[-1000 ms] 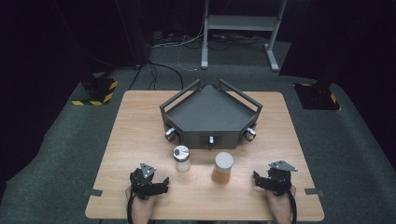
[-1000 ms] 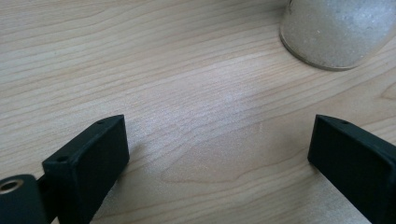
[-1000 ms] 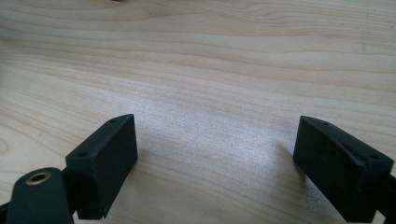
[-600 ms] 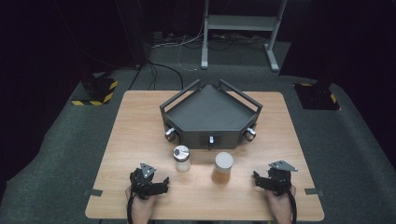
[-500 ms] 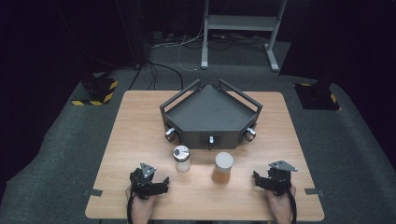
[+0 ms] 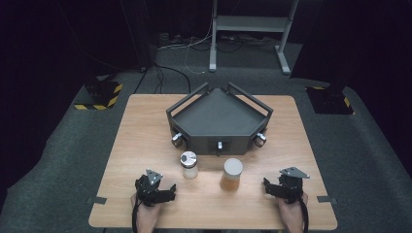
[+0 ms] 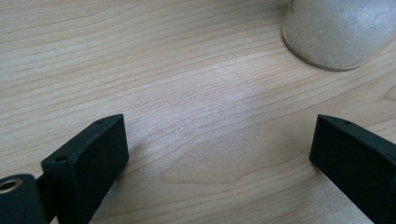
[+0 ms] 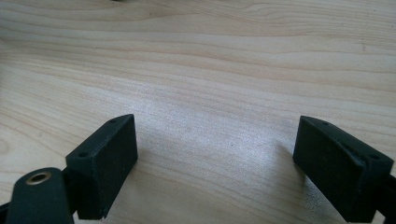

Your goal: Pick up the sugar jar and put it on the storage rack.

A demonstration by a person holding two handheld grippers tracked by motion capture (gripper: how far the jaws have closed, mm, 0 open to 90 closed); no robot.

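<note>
Left gripper (image 6: 165, 191): lower left of the high view, resting on the table (image 6: 145, 131); jaws spread wide with bare wood between them. Judged parked, aimed at the nearest jar.

Right gripper (image 6: 270, 188): lower right of the high view, also on the table; jaws apart, nothing between them. Judged a mirrored ready pose.

White jar (image 6: 189, 165): centre, just left of middle, metal lid on, upright; its grainy white base shows at the upper right of the left gripper view (image 7: 336, 32). Near the left gripper, not touching.

Amber jar (image 6: 231, 174): centre, just right of the white jar, pale lid, upright, apart from both grippers.

Tray (image 6: 194, 109): dark, three-cornered, railed, upper centre behind the jars; appears empty. Knobs along its front face.

Obstructions: none between grippers and jars; each jar crowds a sideways reach for the other.

Surroundings: grey floor, cables, stand legs at top, striped blocks at the sides.
</note>
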